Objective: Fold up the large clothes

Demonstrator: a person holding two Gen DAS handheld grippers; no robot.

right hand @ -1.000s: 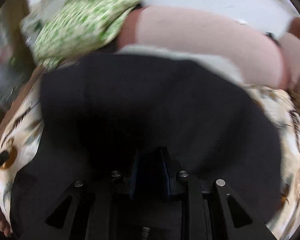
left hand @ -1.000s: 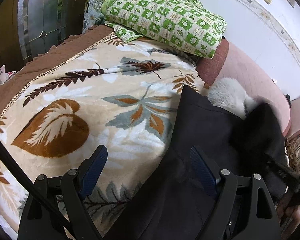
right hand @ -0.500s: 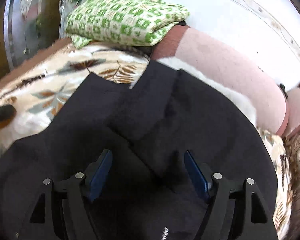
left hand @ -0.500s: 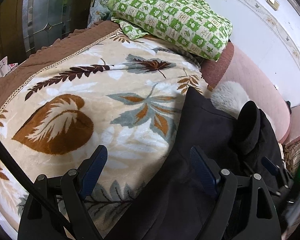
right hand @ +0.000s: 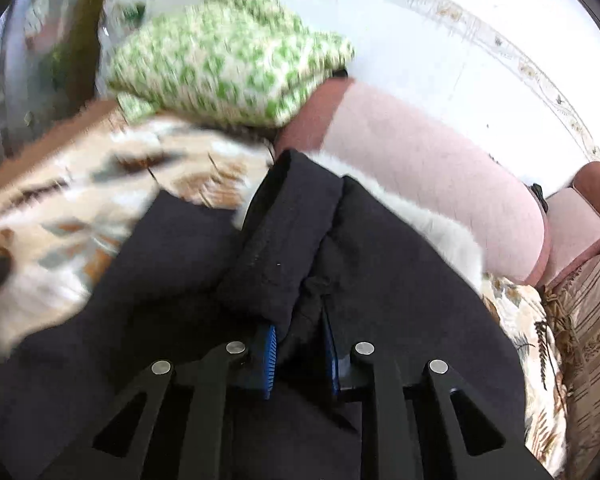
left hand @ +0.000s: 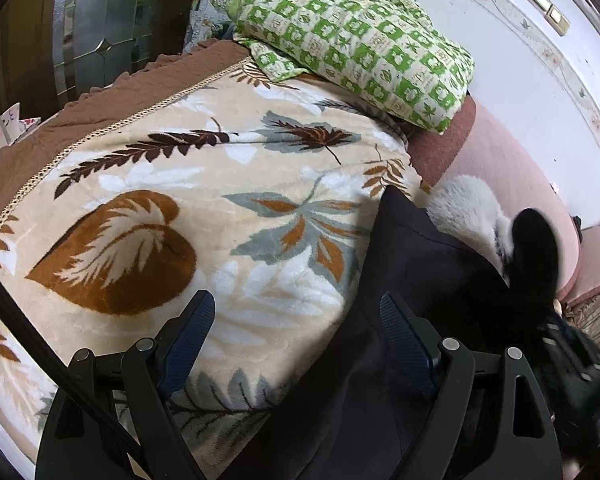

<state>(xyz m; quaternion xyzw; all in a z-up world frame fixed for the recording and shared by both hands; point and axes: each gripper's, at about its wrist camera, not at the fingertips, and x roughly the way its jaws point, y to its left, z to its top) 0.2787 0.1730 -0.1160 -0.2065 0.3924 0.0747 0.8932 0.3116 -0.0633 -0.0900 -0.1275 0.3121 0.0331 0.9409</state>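
Note:
A large black coat (left hand: 412, 280) with a white fur collar (left hand: 468, 212) lies on a leaf-patterned blanket (left hand: 180, 200). My left gripper (left hand: 296, 332) is open and empty, hovering over the coat's left edge. In the right wrist view my right gripper (right hand: 298, 344) is shut on a fold of the black coat (right hand: 380, 280), and a folded sleeve (right hand: 288, 232) rises just ahead of its jaws. The right gripper shows blurred at the right edge of the left wrist view (left hand: 568, 344).
A green checked quilt (left hand: 360, 40) is piled at the bed's far end. A pink padded headboard (right hand: 432, 184) runs along the white wall. A brown bedspread border (left hand: 80, 120) marks the left edge. A striped cloth (right hand: 588, 320) lies at the right.
My right gripper was shut, opened over the coat half a second ago, and has now closed on a fold of it. The sleeve has shifted. The left gripper stayed open and nearly still.

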